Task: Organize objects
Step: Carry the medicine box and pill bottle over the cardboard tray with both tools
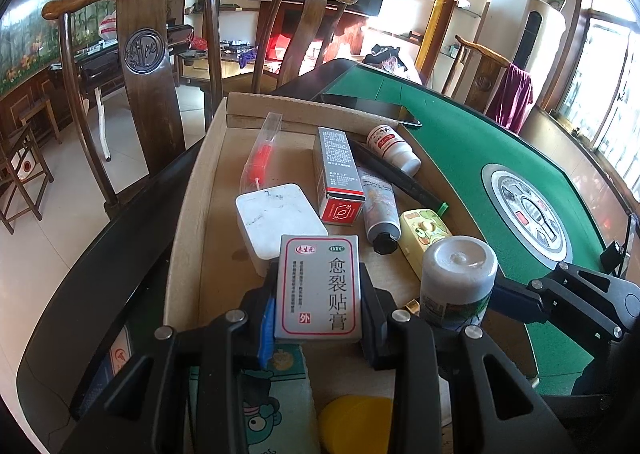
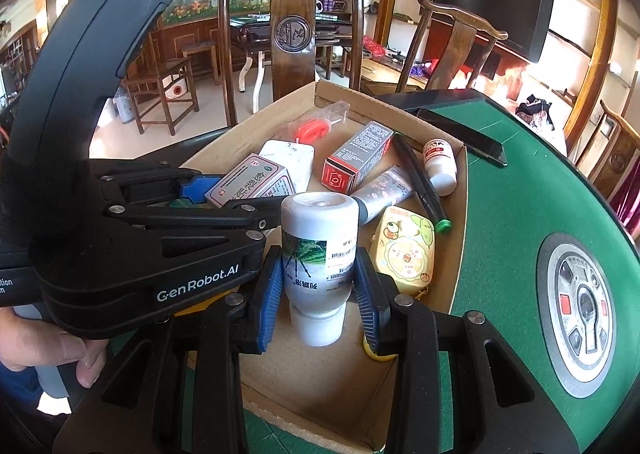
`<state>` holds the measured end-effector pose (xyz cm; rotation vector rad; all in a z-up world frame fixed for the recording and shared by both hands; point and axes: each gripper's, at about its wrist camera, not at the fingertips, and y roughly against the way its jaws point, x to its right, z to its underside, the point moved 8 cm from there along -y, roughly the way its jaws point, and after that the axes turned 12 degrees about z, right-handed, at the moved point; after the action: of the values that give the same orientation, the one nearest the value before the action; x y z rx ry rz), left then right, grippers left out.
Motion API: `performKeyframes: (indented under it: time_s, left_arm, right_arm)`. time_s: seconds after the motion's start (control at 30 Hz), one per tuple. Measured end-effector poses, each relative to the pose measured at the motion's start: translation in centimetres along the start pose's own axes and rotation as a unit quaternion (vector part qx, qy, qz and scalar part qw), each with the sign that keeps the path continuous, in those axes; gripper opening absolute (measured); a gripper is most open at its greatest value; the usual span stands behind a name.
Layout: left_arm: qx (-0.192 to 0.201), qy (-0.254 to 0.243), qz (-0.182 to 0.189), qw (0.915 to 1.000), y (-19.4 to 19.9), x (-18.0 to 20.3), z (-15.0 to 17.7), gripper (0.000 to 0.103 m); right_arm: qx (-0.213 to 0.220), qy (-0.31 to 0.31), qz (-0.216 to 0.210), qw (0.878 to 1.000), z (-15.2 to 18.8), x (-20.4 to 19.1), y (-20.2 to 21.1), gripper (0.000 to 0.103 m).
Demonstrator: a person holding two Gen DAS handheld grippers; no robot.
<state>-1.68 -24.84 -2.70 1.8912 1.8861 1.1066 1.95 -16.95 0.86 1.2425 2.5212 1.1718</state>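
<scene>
My left gripper (image 1: 320,306) is shut on a grey medicine box (image 1: 320,286) with red-framed Chinese print, held above the cardboard box (image 1: 192,189). It also shows in the right wrist view (image 2: 252,183). My right gripper (image 2: 316,286) is shut on a white bottle with a green label (image 2: 318,254), held upside down over the cardboard box (image 2: 460,254). The bottle shows in the left wrist view (image 1: 458,282) beside the medicine box.
In the box lie a white case (image 1: 276,221), a red-and-grey carton (image 1: 338,173), a tube (image 1: 380,209), a yellow cartoon case (image 1: 424,234), a small white bottle (image 1: 394,149), a black pen and a clear packet. A phone (image 1: 372,107) lies on the green mahjong table (image 1: 460,141). Wooden chairs stand behind.
</scene>
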Motion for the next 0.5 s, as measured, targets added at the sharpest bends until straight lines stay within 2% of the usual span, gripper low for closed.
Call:
performKeyframes:
  time_s: [0.27,0.5]
  left_arm:
    - [0.0,0.0,0.0,1.0,0.0,0.0,0.0,0.034]
    - [0.0,0.003,0.0,1.0,0.0,-0.3,-0.1,0.034]
  right_arm:
    - [0.004,0.009,0.02,1.0,-0.2,0.2,-0.8,0.035]
    - [0.0,0.007,0.019,1.0,-0.6,0.4,-1.7,0.035]
